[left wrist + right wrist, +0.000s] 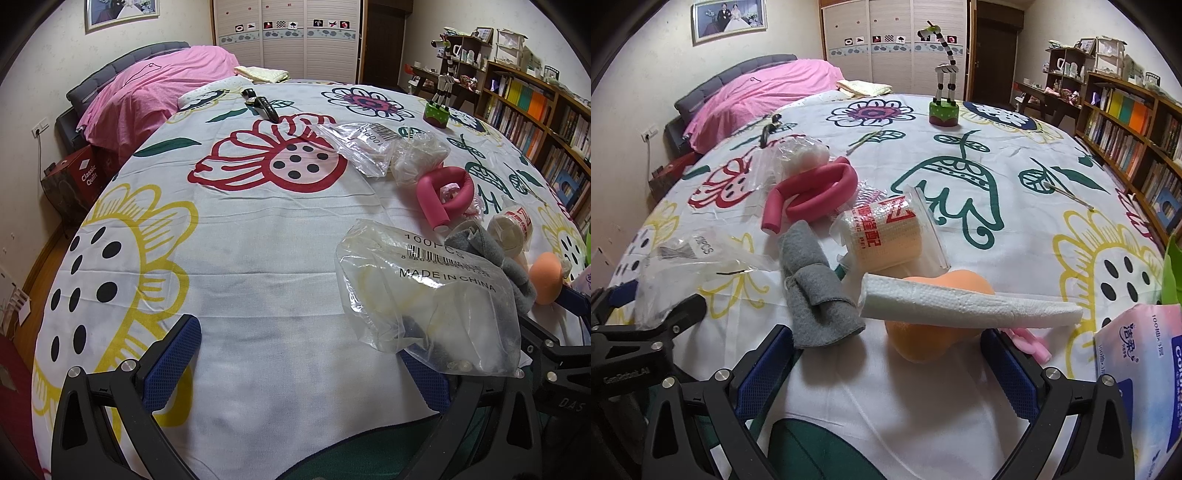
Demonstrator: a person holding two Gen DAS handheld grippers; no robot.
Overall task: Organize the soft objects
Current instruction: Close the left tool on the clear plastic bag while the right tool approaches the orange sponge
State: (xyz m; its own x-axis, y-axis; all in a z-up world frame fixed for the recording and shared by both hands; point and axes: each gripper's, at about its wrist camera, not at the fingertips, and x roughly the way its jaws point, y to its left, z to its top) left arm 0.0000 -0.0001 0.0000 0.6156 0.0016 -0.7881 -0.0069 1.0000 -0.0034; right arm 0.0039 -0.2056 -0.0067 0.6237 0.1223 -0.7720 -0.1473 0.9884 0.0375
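Left gripper [306, 365]: black angular frame, silver screws, blue mesh-textured fingers [173, 363]; right gripper [886, 373] identical; white lettering on the black body.

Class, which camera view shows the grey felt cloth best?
The right wrist view: the grey felt cloth lies whole and unobstructed, its folds clear. In the left wrist view the cloth sits near the right edge, partly behind a clear plastic bag.
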